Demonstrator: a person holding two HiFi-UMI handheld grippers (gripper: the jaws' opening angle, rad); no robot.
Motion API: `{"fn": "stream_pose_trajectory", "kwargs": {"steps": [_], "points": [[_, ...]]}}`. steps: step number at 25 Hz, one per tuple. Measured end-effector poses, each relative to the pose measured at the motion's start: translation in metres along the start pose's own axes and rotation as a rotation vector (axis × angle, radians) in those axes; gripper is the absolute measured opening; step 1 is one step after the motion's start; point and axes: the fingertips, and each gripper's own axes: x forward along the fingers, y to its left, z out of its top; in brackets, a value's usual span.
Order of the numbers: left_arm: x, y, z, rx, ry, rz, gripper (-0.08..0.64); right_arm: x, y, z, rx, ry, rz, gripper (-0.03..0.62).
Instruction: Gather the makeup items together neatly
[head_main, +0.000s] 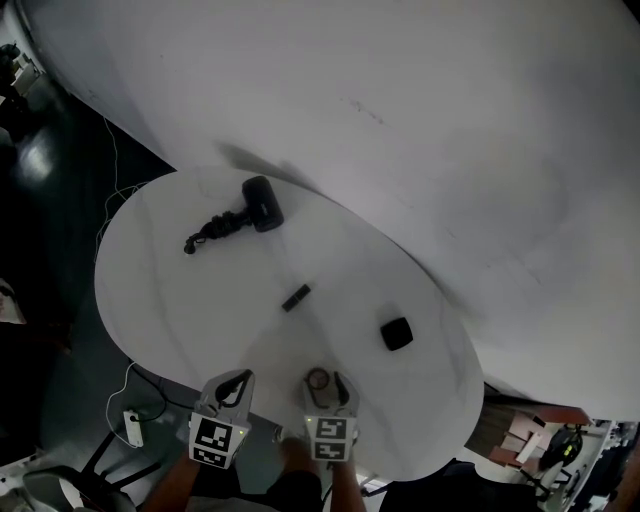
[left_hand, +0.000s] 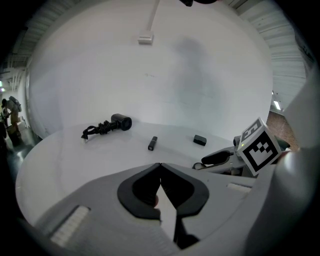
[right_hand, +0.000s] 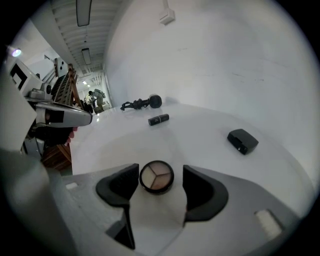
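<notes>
A round eyeshadow palette (right_hand: 156, 176) lies on the white round table (head_main: 180, 290) between the jaws of my right gripper (right_hand: 160, 181). The jaws stand open, with a gap to the right pad. In the head view the palette (head_main: 318, 379) sits at the table's near edge inside the right gripper (head_main: 325, 381). A black lipstick tube (head_main: 295, 298) lies mid-table and a black square compact (head_main: 397, 333) to its right. My left gripper (head_main: 237, 379) hovers at the near edge, jaws shut and empty (left_hand: 160, 165).
A black handheld device with a coiled cord (head_main: 262, 203) lies at the table's far side. A large white curved wall (head_main: 420, 120) rises behind the table. A power strip (head_main: 132, 428) lies on the dark floor at lower left.
</notes>
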Motion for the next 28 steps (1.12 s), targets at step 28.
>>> {"fn": "stream_pose_trajectory", "kwargs": {"steps": [28], "points": [[-0.024, -0.103, 0.205, 0.227, -0.316, -0.262, 0.011, -0.211, -0.094, 0.128, 0.142, -0.451, -0.429, 0.108]]}}
